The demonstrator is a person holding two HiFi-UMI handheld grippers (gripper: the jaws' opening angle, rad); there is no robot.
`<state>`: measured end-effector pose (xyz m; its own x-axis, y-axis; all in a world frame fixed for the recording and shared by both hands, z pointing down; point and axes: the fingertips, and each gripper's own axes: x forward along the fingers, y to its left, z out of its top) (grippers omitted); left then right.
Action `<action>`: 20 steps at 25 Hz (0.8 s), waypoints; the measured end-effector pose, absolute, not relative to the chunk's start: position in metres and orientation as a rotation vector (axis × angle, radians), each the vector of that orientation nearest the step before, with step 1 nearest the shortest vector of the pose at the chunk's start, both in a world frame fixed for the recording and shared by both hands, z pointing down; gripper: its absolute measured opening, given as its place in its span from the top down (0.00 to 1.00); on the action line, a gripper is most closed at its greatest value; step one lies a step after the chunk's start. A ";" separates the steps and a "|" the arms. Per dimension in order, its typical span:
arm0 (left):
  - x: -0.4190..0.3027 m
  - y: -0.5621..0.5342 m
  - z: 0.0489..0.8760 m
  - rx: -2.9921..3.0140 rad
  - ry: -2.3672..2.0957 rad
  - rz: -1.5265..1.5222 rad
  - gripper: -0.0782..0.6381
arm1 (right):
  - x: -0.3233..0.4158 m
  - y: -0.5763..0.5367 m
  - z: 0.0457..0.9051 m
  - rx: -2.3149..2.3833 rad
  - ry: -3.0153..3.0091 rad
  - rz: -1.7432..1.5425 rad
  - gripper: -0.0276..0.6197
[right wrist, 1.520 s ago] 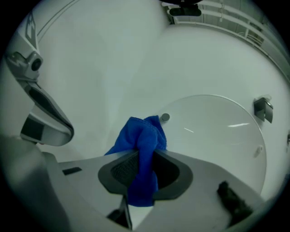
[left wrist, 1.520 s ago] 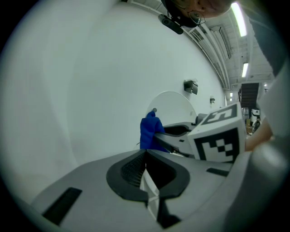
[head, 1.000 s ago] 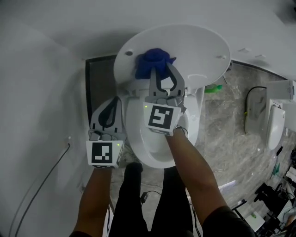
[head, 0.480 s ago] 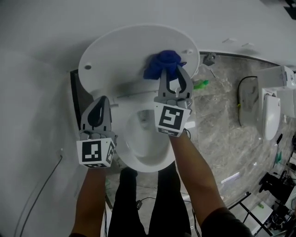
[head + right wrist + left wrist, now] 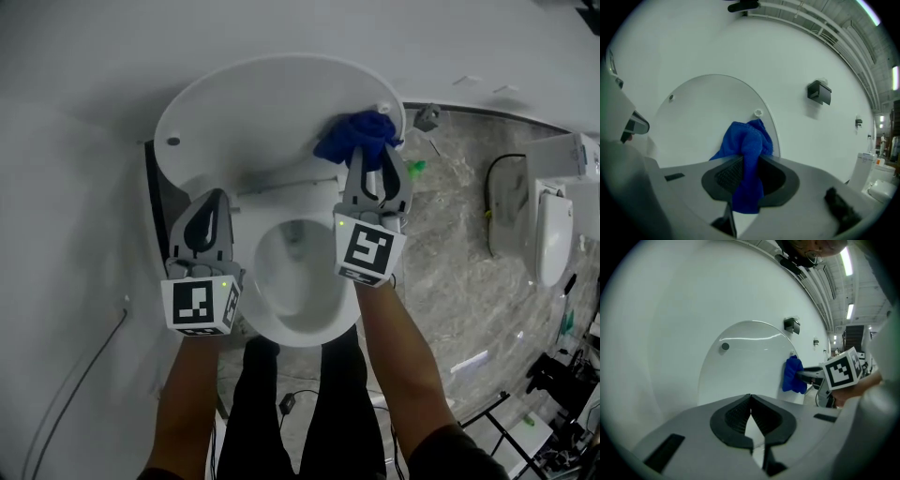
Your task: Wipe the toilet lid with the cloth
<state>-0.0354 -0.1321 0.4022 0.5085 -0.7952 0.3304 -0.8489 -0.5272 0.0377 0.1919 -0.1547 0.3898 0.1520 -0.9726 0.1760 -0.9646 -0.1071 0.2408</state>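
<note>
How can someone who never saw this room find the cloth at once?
Find the white oval toilet lid, raised upright. At its right edge, a crumpled blue cloth is pinched in the right hand-held gripper. It is the only deep blue thing there.

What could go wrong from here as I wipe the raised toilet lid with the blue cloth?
1. The blue cloth sits at the toilet lid's right edge, so a further stroke that way could run off the rim.
2. The right gripper pinches only a bunched fold with a loose end hanging, so the cloth might slip out and drop toward the open bowl or the floor.
</note>
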 end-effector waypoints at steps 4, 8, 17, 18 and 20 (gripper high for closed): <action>-0.055 -0.125 0.404 2.533 -1.433 0.408 0.88 | 0.143 -0.141 0.388 2.106 -2.007 -0.023 0.82; -0.085 -0.117 0.407 2.513 -1.462 0.438 0.88 | 0.069 -0.133 0.404 1.948 -2.171 0.018 0.82; -0.153 -0.094 0.418 2.406 -1.547 0.464 0.88 | -0.056 -0.139 0.450 1.612 -2.317 0.144 0.82; -0.155 -0.092 0.418 2.401 -1.547 0.452 0.88 | -0.059 -0.143 0.454 1.601 -2.308 0.148 0.82; -0.159 -0.090 0.419 2.385 -1.540 0.437 0.88 | -0.062 -0.152 0.462 1.592 -2.284 0.162 0.82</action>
<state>-0.1586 -0.0900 0.4186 0.3901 -0.8338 0.3906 -0.9147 -0.3994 0.0610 -0.0616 -0.1517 0.4623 -0.3070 -0.8862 0.3470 -0.9262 0.3620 0.1051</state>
